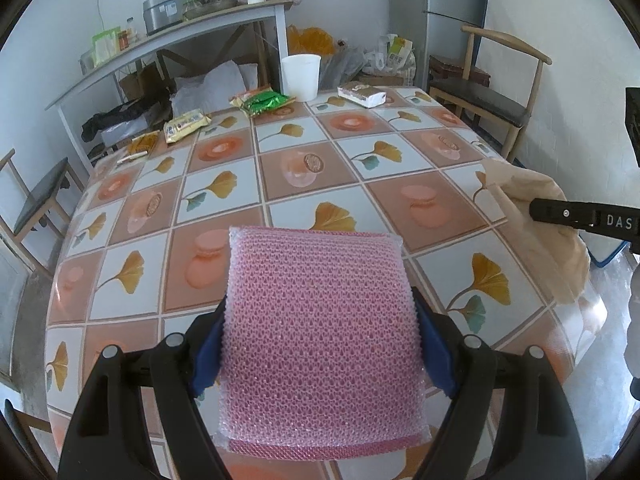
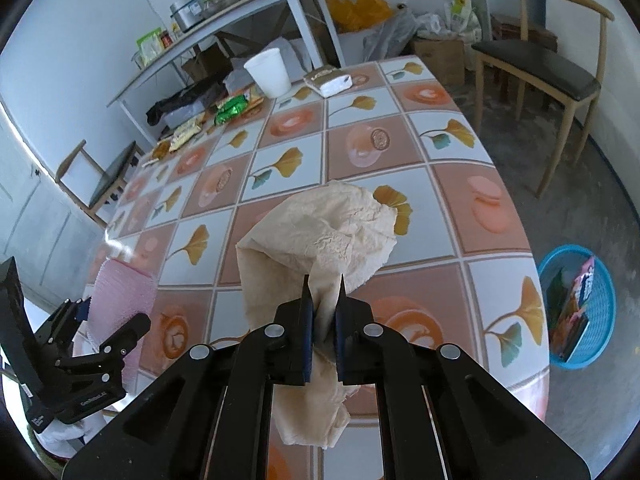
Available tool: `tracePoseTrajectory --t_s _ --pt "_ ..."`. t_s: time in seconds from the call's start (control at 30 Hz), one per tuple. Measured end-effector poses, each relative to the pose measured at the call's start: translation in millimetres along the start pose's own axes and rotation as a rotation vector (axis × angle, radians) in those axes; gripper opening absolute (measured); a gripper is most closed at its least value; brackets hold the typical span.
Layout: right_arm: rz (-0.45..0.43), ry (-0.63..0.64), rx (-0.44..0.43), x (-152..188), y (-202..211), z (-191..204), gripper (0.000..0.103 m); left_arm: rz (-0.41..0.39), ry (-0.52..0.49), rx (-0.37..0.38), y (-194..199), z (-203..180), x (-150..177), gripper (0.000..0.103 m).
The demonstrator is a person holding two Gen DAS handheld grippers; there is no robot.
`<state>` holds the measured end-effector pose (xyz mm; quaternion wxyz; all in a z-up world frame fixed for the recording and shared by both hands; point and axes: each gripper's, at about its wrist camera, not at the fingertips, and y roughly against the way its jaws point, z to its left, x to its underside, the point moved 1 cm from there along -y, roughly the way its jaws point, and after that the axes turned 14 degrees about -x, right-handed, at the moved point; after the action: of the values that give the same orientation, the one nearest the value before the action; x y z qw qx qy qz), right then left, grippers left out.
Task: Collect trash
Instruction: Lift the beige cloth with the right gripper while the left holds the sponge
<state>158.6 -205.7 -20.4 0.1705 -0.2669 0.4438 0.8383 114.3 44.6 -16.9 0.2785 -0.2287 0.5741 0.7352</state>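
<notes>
My right gripper point(image 2: 323, 294) is clamped on a crumpled beige paper tissue point(image 2: 320, 236), its jaws nearly together with the paper pinched between them; the tissue bulges ahead of the fingertips and trails below them, over the near right part of the tiled-pattern surface point(image 2: 400, 152).

My left gripper point(image 1: 320, 308) holds a pink mesh scouring sponge in clear wrap point(image 1: 320, 336), with both blue pads pressed on its sides and the jaws wide apart. The sponge sits over the near edge of the surface.

At the far edge stand a white plastic cup point(image 1: 301, 76), a white wrapped packet point(image 1: 362, 95) to its right, and green and yellow snack wrappers point(image 1: 262, 102) to its left.

A round blue plastic basket point(image 2: 578, 306) stands on the floor to the right of the surface, with printed packaging inside.
</notes>
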Motion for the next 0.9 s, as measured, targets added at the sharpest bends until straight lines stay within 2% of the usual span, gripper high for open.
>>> tracePoseTrajectory --t_s 0.57,0.9 --pt "-0.09 -0.023 -0.049 4.9 43.3 -2.6 0.007 -0.074 -0.031 -0.032 36.2 -14.4 -7.8 0.079" --pt "-0.182 -0.069 -0.07 14.0 84.0 -25.8 0.007 -0.111 -0.083 -0.035 58.9 -38.1 -13.5 0.079"
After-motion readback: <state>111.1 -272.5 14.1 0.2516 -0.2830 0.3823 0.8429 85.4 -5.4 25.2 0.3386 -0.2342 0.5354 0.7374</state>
